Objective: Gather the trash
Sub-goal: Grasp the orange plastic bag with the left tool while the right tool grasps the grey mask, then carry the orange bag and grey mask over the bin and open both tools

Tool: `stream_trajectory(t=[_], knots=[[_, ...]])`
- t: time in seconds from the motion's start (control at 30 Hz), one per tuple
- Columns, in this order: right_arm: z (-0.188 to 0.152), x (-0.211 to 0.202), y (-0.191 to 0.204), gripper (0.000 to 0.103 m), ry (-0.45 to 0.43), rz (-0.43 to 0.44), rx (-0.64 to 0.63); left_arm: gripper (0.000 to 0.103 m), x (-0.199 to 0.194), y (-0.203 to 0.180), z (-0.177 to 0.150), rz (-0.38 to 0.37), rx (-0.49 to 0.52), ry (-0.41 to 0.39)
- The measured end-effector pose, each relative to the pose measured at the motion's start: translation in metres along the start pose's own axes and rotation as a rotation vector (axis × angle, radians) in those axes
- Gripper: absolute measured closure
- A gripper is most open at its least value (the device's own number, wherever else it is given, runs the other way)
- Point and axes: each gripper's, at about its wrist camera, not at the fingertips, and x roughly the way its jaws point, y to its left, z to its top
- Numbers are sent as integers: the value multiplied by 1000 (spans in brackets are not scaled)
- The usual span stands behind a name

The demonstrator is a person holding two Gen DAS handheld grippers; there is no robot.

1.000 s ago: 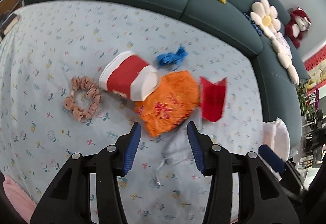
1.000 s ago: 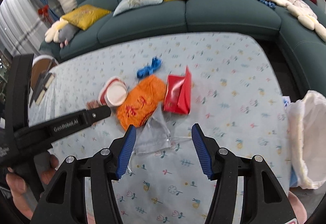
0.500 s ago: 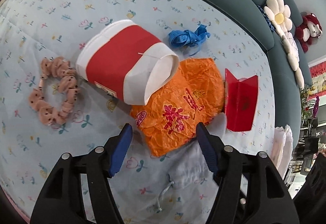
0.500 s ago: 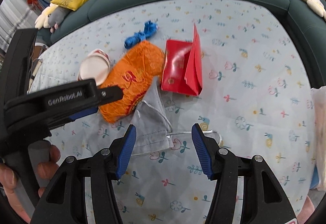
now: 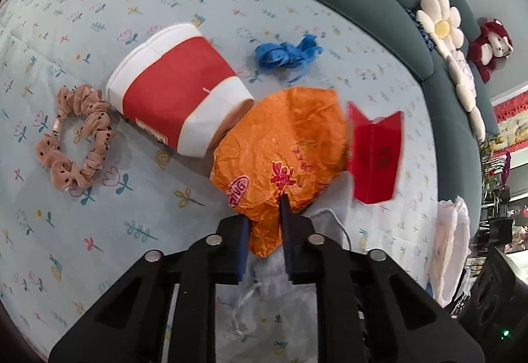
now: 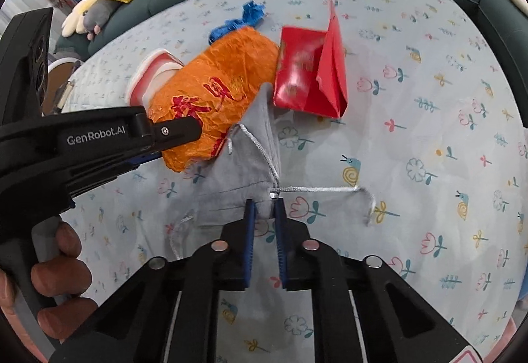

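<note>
While the scrunchie [image 5: 74, 138] and red-and-white paper cup [image 5: 178, 92] lie untouched at left, the left gripper [image 5: 264, 221], wide open a second ago, is closing on the orange wrapper [image 5: 283, 145]; beside it the right gripper [image 6: 264, 208], also open before, is closing on the grey face mask [image 6: 237, 171]; red packet [image 6: 310, 76] remains; 2 pieces now look ready to lift.
</note>
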Motion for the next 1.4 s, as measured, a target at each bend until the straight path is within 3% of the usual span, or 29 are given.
stream_trajectory(t=[0.4, 0.8, 1.1, 1.4], knots=[[5, -91, -12, 96, -197, 41, 29, 89, -70, -46, -8, -43, 90, -128], [14, -223, -69, 96, -481, 18, 108, 89, -138, -151, -19, -138, 254, -258], [-10, -284, -135, 96, -606, -44, 198, 89, -155, -219, -40, -210, 352, -271], [-37, -309, -192, 96, -652, -93, 302, 89, -143, -263, -58, -274, 413, -219]])
